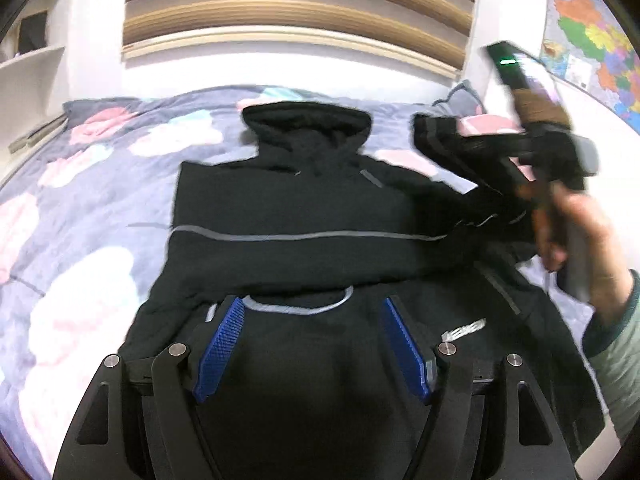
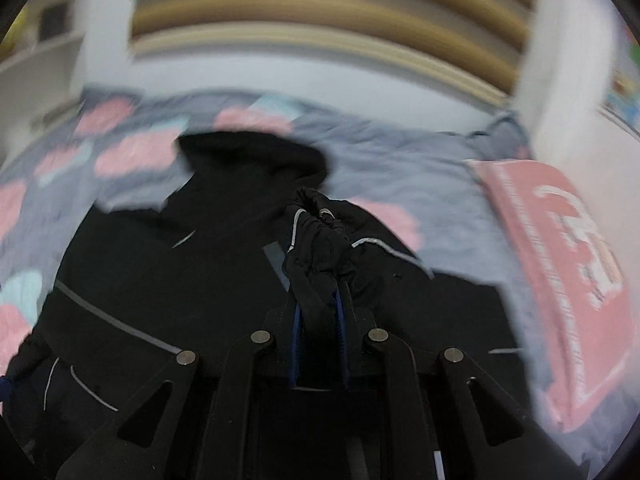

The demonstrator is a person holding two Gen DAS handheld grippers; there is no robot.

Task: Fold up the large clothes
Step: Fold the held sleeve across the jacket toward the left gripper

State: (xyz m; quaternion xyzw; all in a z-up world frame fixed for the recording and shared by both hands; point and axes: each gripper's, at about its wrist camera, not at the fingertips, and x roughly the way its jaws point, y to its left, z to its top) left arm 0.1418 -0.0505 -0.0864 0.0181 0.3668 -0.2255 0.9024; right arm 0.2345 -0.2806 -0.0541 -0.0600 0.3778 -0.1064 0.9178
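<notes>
A black hooded jacket (image 1: 288,208) with grey reflective stripes lies face up on the bed, hood toward the headboard. One sleeve is folded across its chest. My left gripper (image 1: 314,316) is open, its blue pads over the jacket's lower front, holding nothing. My right gripper (image 2: 318,312) is shut on the bunched cuff of the other sleeve (image 2: 316,236) and holds it up above the jacket (image 2: 180,264). In the left wrist view the right gripper (image 1: 532,172) shows at the right, held by a hand, with the sleeve (image 1: 440,140) hanging from it.
The bed has a grey quilt with pink and white flowers (image 1: 80,200). A pink printed pillow (image 2: 560,264) lies at the right. A slatted wooden headboard (image 1: 296,12) stands behind. White shelves (image 1: 32,60) are at the left, a coloured map (image 1: 592,44) on the right wall.
</notes>
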